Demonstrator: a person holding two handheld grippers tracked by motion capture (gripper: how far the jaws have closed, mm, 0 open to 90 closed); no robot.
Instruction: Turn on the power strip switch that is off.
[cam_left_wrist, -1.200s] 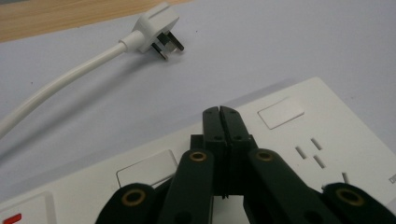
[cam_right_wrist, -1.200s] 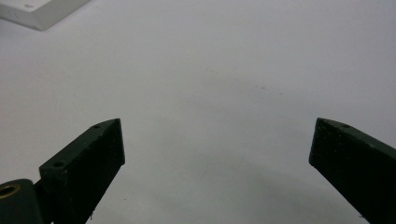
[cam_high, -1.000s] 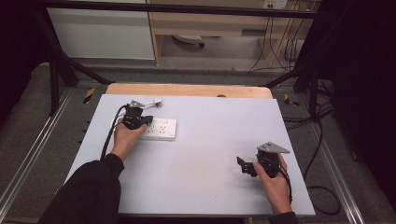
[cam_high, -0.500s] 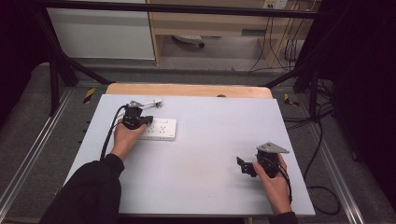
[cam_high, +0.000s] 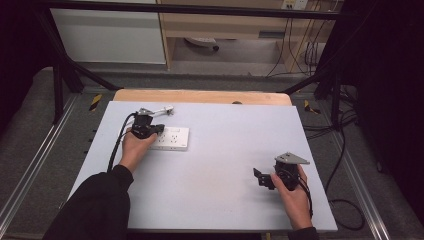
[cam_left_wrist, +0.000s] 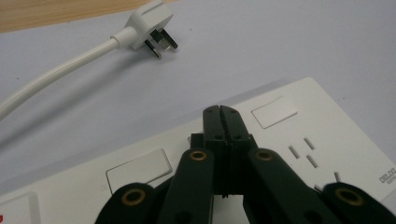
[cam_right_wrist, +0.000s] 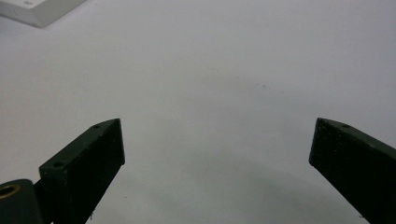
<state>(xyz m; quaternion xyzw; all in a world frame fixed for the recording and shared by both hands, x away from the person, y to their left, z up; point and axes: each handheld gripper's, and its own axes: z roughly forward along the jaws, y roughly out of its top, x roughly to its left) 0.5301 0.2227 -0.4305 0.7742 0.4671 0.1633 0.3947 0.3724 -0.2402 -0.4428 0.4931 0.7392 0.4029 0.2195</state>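
A white power strip (cam_high: 172, 138) lies flat on the left half of the grey table; its rocker switches and sockets (cam_left_wrist: 308, 154) show in the left gripper view. My left gripper (cam_high: 156, 129) is shut with nothing between its jaws, its tips (cam_left_wrist: 221, 114) pressed down on the strip's top between two switches. A white plug (cam_left_wrist: 144, 35) on a white cable lies unplugged on the table beyond the strip, also seen as the plug (cam_high: 167, 109) at the far left. My right gripper (cam_high: 260, 177) is open near the front right, over bare table (cam_right_wrist: 210, 93).
The grey table top (cam_high: 240, 135) ends in a wooden edge (cam_high: 200, 96) at the back. A corner of the power strip (cam_right_wrist: 39, 11) shows far off in the right gripper view. Black frame posts and cables (cam_high: 320, 65) stand beyond the table.
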